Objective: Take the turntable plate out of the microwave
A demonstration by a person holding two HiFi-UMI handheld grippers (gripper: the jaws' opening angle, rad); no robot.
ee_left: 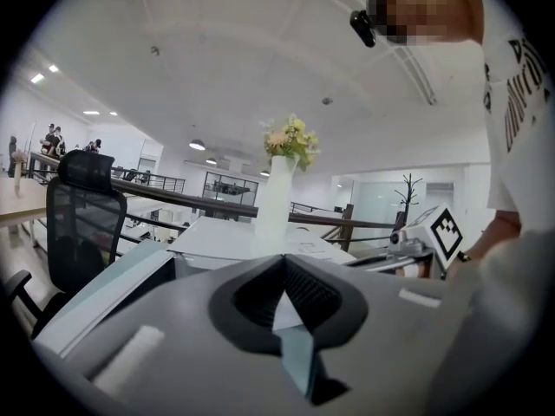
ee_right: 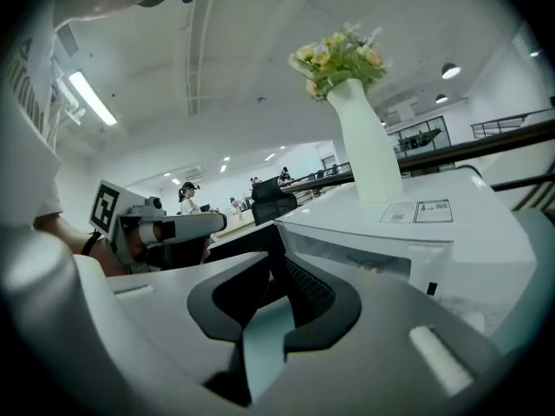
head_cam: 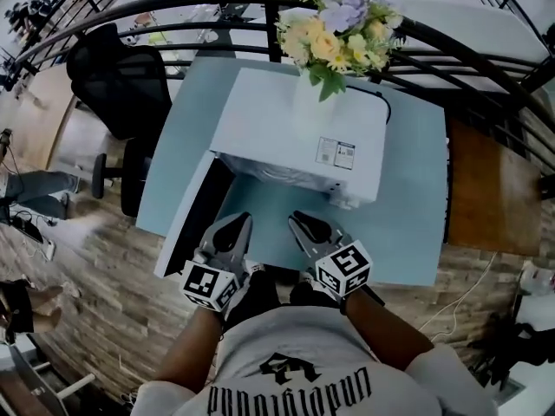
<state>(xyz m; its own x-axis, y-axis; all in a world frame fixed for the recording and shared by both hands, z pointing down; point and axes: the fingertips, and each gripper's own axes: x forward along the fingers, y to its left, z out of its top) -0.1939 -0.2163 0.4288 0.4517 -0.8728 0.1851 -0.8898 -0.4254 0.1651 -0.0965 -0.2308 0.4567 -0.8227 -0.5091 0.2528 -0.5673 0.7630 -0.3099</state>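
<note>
The white microwave point(head_cam: 295, 137) stands on a light blue table point(head_cam: 408, 232), its door point(head_cam: 195, 211) swung open to the left. The cavity faces me, and its inside is hidden under the top in the head view, so no turntable plate shows. Both grippers hover over the table's front part, just before the opening. My left gripper point(head_cam: 236, 224) point(ee_left: 284, 258) is shut and empty, near the open door. My right gripper point(head_cam: 303, 224) point(ee_right: 277, 254) points at the cavity's front edge point(ee_right: 373, 263), fingertips together, nothing between them.
A white vase point(head_cam: 316, 102) with flowers point(head_cam: 338, 24) stands on top of the microwave. A black office chair point(head_cam: 121, 85) is left of the table. A dark curved railing point(head_cam: 486, 68) runs behind it. A wooden floor lies beneath.
</note>
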